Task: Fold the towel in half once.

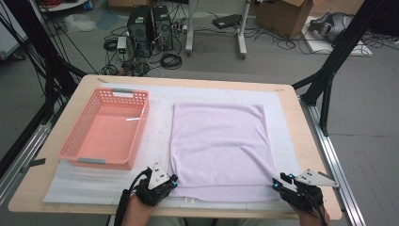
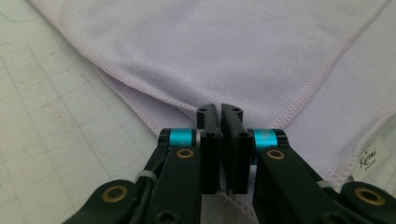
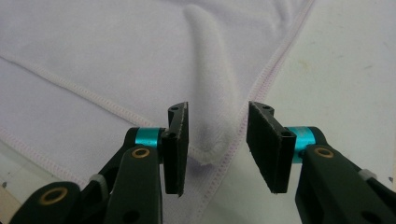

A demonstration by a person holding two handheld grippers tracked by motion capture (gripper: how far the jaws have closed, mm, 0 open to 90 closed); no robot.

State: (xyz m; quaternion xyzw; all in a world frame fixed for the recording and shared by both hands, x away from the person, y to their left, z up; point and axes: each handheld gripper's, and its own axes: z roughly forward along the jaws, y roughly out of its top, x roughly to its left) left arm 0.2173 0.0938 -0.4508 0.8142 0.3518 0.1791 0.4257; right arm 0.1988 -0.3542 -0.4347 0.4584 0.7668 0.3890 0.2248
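1. Presently, the pale lilac rectangular microfibre towel (image 1: 219,146) is lying flat on the white padded mat (image 1: 94,186) covering the wooden desk (image 1: 33,186), its near edge doubled over itself.
2. The left gripper (image 1: 172,181) is sitting at the towel's near left corner, its jaws pinched together with the stitched hem (image 2: 140,112) running into them; it is holding that corner.
3. The right gripper (image 1: 277,184) is standing at the near right corner, jaws half apart and straddling a raised fold (image 3: 210,112) and corner stitching (image 3: 212,156) without pressing them.
4. Likely step: the right gripper is needing to close on both layers at the stitching, matching the left, before any lift.
5. Lifting both corners level and together is keeping the fold square.
6. The salmon-pink perforated plastic basket (image 1: 106,128) is standing just beside the towel's left edge.
7. Open mat is lying beyond the far hem; the desk's right rim is near.
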